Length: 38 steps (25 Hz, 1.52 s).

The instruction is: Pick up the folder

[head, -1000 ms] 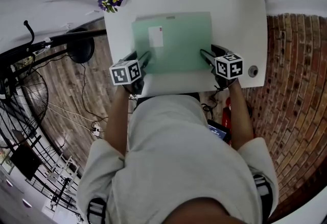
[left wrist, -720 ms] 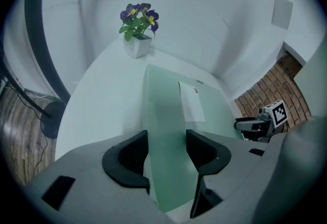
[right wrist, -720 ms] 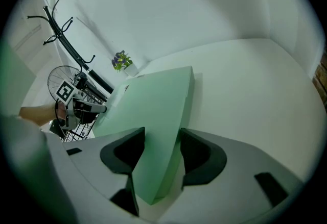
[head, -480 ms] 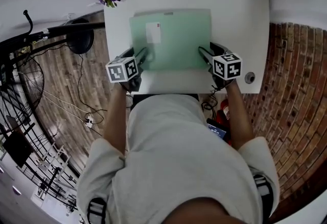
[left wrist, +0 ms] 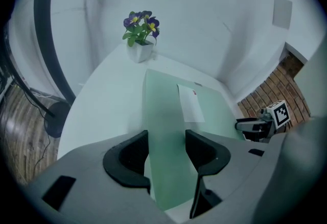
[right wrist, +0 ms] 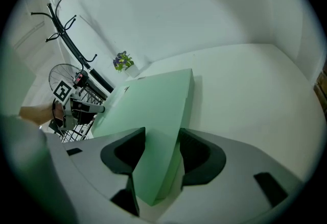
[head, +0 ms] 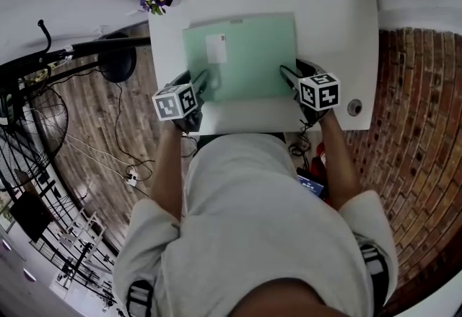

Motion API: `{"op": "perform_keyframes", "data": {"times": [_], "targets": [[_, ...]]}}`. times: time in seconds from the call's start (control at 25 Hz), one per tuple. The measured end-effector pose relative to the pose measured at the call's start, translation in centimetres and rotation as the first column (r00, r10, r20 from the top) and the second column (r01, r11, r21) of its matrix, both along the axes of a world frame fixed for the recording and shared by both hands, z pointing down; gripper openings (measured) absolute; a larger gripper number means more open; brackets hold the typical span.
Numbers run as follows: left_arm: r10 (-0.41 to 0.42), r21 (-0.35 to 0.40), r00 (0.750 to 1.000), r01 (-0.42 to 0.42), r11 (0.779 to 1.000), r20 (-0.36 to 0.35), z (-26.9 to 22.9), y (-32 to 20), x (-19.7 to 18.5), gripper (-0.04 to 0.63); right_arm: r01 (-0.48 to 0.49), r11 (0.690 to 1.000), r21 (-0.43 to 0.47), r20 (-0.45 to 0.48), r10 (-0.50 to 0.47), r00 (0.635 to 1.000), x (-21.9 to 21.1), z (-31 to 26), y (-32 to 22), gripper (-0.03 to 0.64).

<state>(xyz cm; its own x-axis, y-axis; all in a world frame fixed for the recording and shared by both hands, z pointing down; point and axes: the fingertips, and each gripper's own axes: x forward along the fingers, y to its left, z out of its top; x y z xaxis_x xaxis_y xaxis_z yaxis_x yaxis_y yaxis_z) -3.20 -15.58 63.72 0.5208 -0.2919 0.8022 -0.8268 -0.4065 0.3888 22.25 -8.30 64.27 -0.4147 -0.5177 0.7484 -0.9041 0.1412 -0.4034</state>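
We have the folder (head: 242, 55) flat, long axis across; our left gripper (head: 201, 84) and right gripper (head: 289, 77) each straddle one end, jaws spread, not pinching

R tongs (right wrist: 161, 139) apart, green folder (right wrist: 153, 96) edge btwn; table (right wrist: 245, 90) white.

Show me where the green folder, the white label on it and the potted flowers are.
green folder (head: 253, 63), head view, middle of its cover.
white label (head: 215, 48), head view, centre of the label.
potted flowers (left wrist: 143, 24), left gripper view, on the blooms above the white pot.
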Motion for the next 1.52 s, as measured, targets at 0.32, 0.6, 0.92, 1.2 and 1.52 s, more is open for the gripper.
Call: {"op": "perform_keyframes", "data": {"times": [0.32,0.6,0.92,1.2,1.52], "targets": [[-0.005,-0.033,0.999,0.004,0.999,-0.036,0.8,0.1,-0.2,0.251,-0.041,0.999,0.011,0.065,0.04,0.997,0.4,0.4,0.2,0.259],[0.013,-0.07,0.992,-0.022,0.997,-0.129,0.7,0.2,0.6,0.311,-0.046,0.999,-0.004,0.165,0.046,0.985,0.1,0.1,-0.4,0.299],[0.049,-0.063,0.997,-0.053,0.997,-0.062,1.3,-0.1,0.6,0.301,-0.015,1.0,-0.02,0.13,0.018,0.991,-0.2,0.5,-0.6,0.299],[0.056,-0.033,0.998,-0.057,0.998,-0.039,1.2,0.0,0.5,0.296,-0.008,1.0,-0.027,0.081,0.01,0.997,-0.3,0.6,-0.6,0.293],[0.077,-0.025,0.996,-0.078,0.997,-0.046,1.0,0.0,0.5,0.288,-0.023,0.999,-0.036,0.055,0.025,0.998,-0.6,0.6,-0.2,0.288]]}}
